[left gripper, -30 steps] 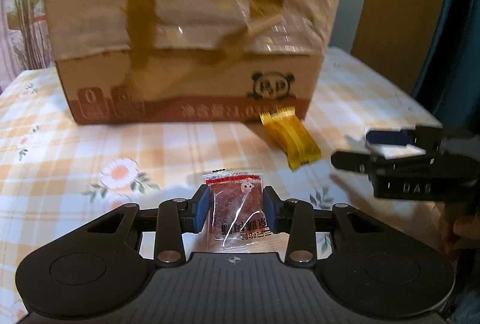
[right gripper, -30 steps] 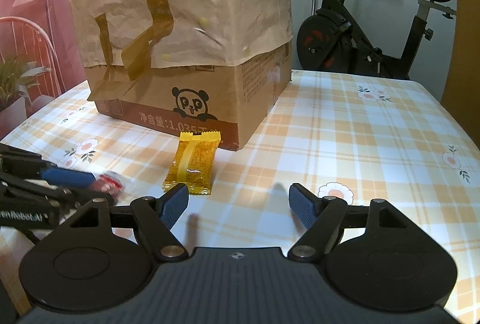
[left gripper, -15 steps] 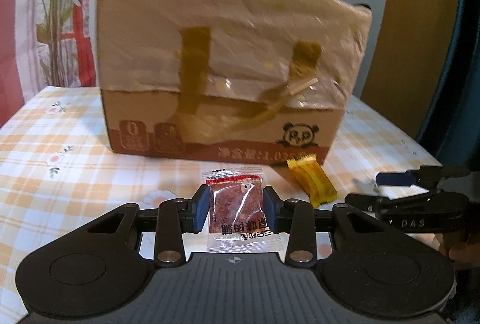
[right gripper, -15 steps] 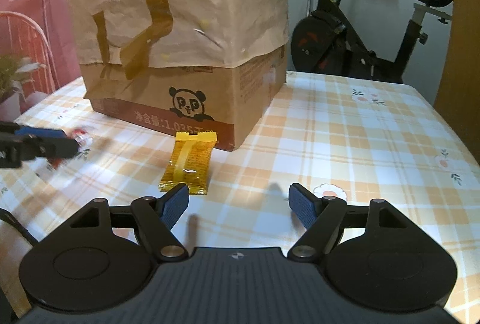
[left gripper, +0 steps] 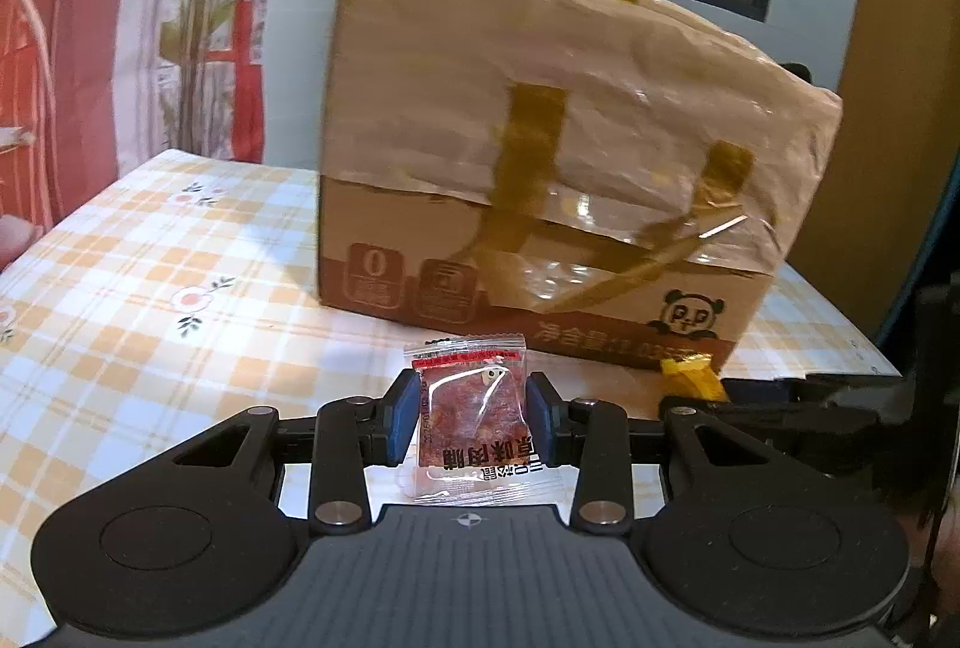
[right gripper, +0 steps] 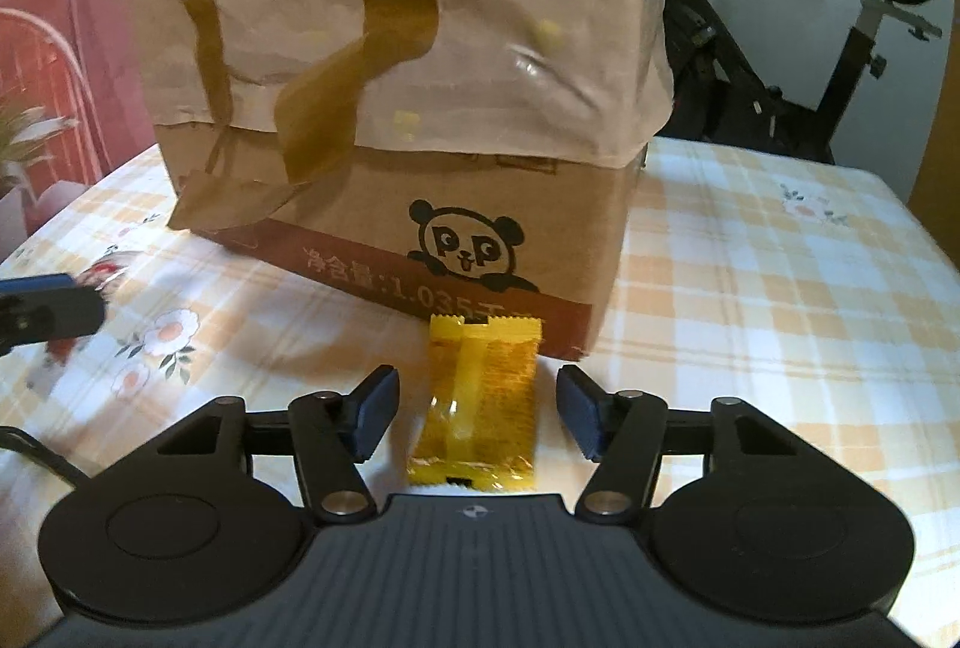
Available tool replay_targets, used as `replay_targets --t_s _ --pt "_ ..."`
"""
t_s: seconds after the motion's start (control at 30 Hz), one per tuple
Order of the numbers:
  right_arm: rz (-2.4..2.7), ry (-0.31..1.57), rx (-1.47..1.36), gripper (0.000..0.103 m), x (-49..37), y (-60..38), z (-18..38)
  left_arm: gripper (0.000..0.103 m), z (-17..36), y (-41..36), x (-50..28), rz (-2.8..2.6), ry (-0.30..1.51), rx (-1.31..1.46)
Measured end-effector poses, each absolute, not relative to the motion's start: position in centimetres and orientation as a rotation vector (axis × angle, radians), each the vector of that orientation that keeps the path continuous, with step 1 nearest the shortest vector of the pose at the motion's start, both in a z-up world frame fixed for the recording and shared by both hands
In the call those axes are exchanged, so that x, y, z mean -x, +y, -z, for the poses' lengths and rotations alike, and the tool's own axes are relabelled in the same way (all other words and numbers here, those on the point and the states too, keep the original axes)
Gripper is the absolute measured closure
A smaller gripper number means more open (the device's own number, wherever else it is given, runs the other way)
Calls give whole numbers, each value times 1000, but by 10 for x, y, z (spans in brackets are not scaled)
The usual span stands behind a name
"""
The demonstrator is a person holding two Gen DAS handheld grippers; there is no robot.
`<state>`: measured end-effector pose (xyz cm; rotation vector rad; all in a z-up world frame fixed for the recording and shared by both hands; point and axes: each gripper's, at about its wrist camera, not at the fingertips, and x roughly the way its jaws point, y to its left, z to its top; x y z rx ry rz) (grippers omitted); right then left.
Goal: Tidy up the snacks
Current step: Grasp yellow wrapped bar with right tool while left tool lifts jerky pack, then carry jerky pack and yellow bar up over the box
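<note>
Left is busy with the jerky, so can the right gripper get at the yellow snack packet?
Probably yes: the right gripper is open, and the yellow snack packet lies between its fingers with nothing in between.

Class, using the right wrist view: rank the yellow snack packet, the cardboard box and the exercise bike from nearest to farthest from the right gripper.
1. yellow snack packet, lying between the open jaws.
2. cardboard box, just behind the packet.
3. exercise bike, beyond the table, far right.

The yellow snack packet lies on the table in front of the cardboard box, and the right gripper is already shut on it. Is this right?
Not quite. The yellow snack packet does lie on the table in front of the cardboard box, but the right gripper is open: in the right wrist view its two fingers stand apart on either side of the packet, with gaps between.
</note>
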<state>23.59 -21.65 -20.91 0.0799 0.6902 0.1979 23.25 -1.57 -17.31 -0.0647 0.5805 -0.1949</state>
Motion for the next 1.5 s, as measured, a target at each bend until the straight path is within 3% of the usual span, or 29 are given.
replay_targets --t_s 0.1,0.17,0.27,0.73,1.1,1.5 --pt "-183 683 -46 51 -235 -210 214 63 175 -15 -234 189 586 68" --pt "-196 670 -25 63 -232 -207 214 63 176 -17 -234 194 589 63" --pt "-179 648 5 66 -224 -203 215 63 177 -18 -234 202 593 60" --pt "-211 508 -21 68 -191 -213 194 63 152 -16 -231 206 521 44" --pt "-254 315 -39 68 -175 -221 129 63 112 -23 -231 226 419 12" --pt "-298 276 -78 68 -189 -224 76 63 56 -31 -251 269 281 -45"
